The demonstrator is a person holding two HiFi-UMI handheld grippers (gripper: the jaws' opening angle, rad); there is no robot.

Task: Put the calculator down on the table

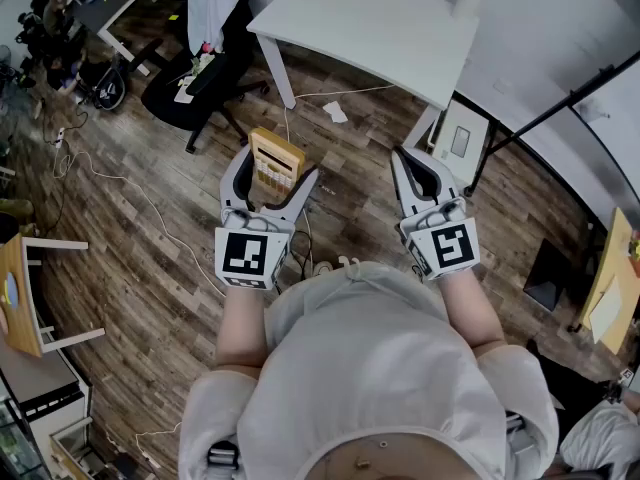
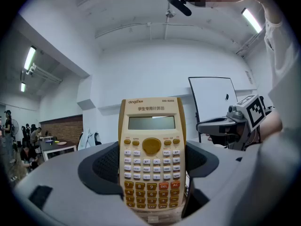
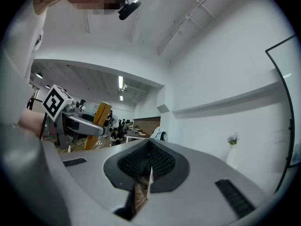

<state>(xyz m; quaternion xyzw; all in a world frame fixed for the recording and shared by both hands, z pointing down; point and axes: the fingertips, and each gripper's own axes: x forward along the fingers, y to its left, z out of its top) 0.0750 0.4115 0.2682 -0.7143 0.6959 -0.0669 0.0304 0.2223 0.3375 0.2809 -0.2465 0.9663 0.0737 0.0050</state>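
Observation:
A yellow-beige calculator (image 1: 277,160) stands upright in the air, over the wooden floor, clamped by its side edges in my left gripper (image 1: 275,170). In the left gripper view the calculator (image 2: 151,159) faces the camera, keys and screen showing, and both pads of my left gripper (image 2: 151,178) press on its lower half. My right gripper (image 1: 405,158) is held level beside it to the right, shut with nothing in it; in its own view the jaws (image 3: 149,160) meet. The calculator (image 3: 101,114) also shows edge-on in the right gripper view. The white table (image 1: 370,28) stands ahead, beyond both grippers.
A black office chair (image 1: 195,88) stands left of the table. Cables trail over the wooden floor (image 1: 150,238). A wooden stool (image 1: 25,298) is at the left edge, a black stand's legs (image 1: 520,128) to the right. A whiteboard (image 2: 214,102) stands against the far wall.

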